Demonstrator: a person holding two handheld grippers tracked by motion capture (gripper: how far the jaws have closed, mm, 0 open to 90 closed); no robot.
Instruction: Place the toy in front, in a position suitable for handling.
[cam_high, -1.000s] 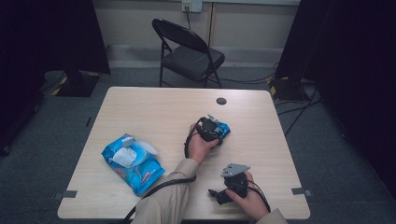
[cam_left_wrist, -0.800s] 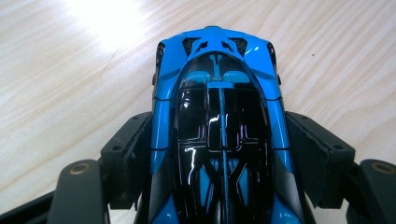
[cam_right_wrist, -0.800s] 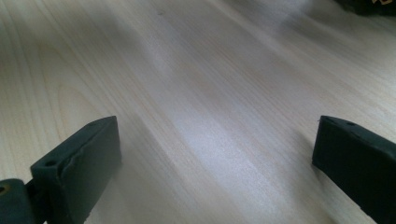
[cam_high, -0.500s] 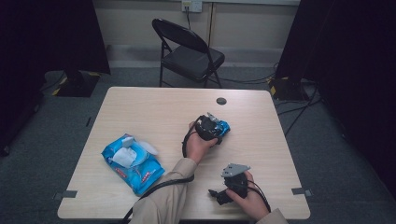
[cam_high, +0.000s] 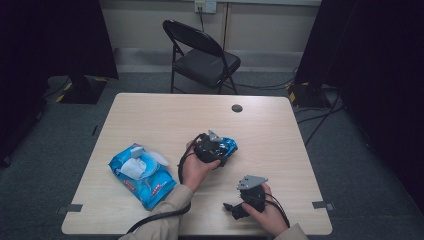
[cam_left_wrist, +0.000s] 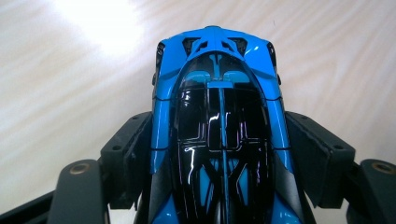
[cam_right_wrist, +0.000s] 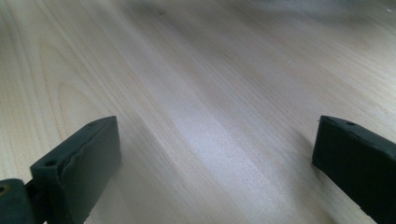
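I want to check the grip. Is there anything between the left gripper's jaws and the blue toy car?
Nothing visible. In the left gripper view, the left gripper has both jaws flat against the sides of the toy car, with no gap and nothing wedged in. The wipes pack lies apart on the table.

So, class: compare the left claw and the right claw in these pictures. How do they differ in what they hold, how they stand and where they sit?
The left claw is shut on the blue toy car, its pads against the car's sides; the right claw stands open with nothing between its jaws.
In the high view the left claw sits mid-table, while the right claw sits near the front edge of the table.
Both are black, hand-held, and over the same wooden table.
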